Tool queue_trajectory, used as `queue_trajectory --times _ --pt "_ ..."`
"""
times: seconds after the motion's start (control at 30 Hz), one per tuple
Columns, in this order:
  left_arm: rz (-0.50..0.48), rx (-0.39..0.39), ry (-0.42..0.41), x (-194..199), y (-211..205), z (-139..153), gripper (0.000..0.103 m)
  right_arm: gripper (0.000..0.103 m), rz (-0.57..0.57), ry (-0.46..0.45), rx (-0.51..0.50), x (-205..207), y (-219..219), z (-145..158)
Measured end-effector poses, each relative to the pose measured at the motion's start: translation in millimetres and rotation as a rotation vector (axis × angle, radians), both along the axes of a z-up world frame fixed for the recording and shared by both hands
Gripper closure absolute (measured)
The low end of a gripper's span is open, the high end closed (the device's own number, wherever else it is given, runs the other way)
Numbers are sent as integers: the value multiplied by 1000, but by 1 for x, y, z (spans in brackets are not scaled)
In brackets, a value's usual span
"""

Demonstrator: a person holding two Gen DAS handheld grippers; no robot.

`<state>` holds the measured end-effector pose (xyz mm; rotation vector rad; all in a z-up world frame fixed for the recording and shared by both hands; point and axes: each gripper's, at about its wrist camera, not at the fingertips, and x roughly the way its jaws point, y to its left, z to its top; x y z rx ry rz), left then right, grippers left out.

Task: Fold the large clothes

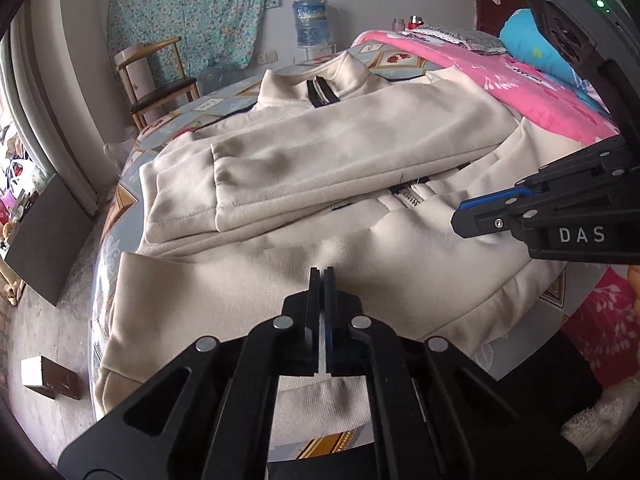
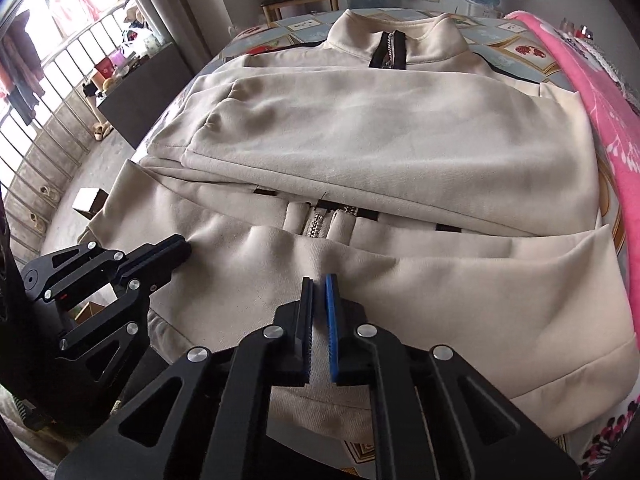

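A cream zip-up jacket (image 1: 360,152) lies front-up on the bed with its collar at the far end and both sleeves folded across the chest. The same jacket (image 2: 400,140) fills the right wrist view. My left gripper (image 1: 323,272) is shut on the near hem, and a thin strip of cream cloth shows between its pads. My right gripper (image 2: 320,280) is shut on the hem further right, with cloth pinched between the black and blue pads. Each gripper shows in the other's view: the right gripper (image 1: 460,216) at the right edge, the left gripper (image 2: 180,246) at the left.
The bed has a patterned sheet (image 1: 224,104) and a pink quilt (image 1: 500,76) along its right side. A wooden chair (image 1: 160,80) and a water bottle (image 1: 314,20) stand beyond the bed. A dark board (image 1: 48,236) and a small box (image 1: 48,376) are on the floor at left.
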<state>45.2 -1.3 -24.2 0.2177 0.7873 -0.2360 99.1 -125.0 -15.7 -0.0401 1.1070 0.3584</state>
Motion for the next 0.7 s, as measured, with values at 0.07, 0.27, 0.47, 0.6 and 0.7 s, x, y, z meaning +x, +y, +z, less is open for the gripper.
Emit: queue_trajectory --times 0.07,0.27,0.47,0.6,0.7 --pt "-5 0 -48 -2 0 15 102 98 -15 -30 19 0 -3 12" --pt "-3 -6 -134 12 2 42 102 99 -27 -107 31 13 -4 34" --pt "12 -16 43 38 4 -6 102 99 -29 -38 16 28 0 -5" --pt "11 -20 19 34 6 -1 101 99 -22 -80 -1 26 3 3" --pt "34 -59 47 42 10 -13 99 99 -29 -82 -1 33 3 -11"
